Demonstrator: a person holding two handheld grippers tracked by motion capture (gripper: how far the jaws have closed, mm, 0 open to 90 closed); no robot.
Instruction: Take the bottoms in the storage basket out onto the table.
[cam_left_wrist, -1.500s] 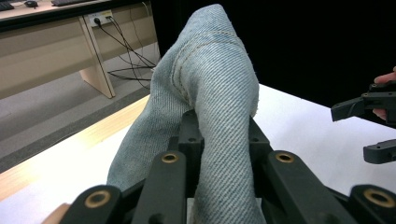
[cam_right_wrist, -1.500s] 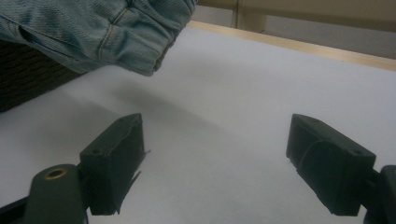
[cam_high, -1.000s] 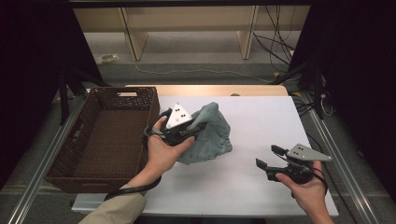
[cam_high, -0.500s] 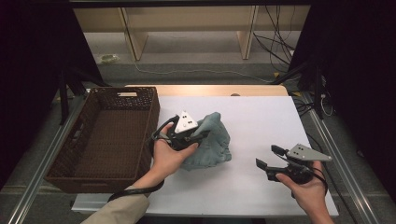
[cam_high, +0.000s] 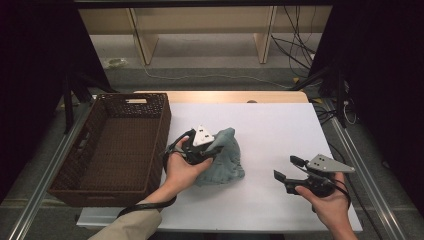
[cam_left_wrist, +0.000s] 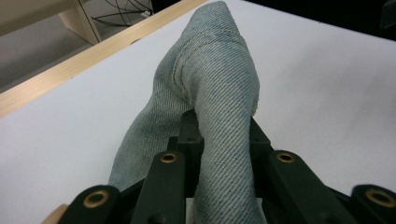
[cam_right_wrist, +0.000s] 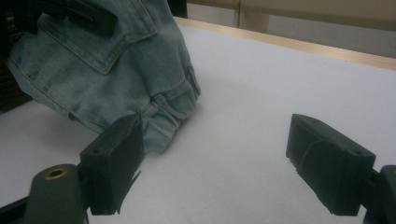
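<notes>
White counter (cam_high: 280, 130), dark room, wicker basket (cam_high: 120, 145) at left edge. Denim garment (cam_high: 225, 160) bunched mid-counter, just right of basket. Left gripper (cam_high: 197, 147) jaws clamped on denim fold, cloth ridge pinched between them. Right gripper (cam_high: 292, 172) jaws wide, holding nothing, near garment's right side, apart from it. Risks, judged: thin fold could slip from jaws on lift; trailing bulk may drag on counter or catch basket rim; one-point hold leaves garment dangling and unbalanced.
</notes>
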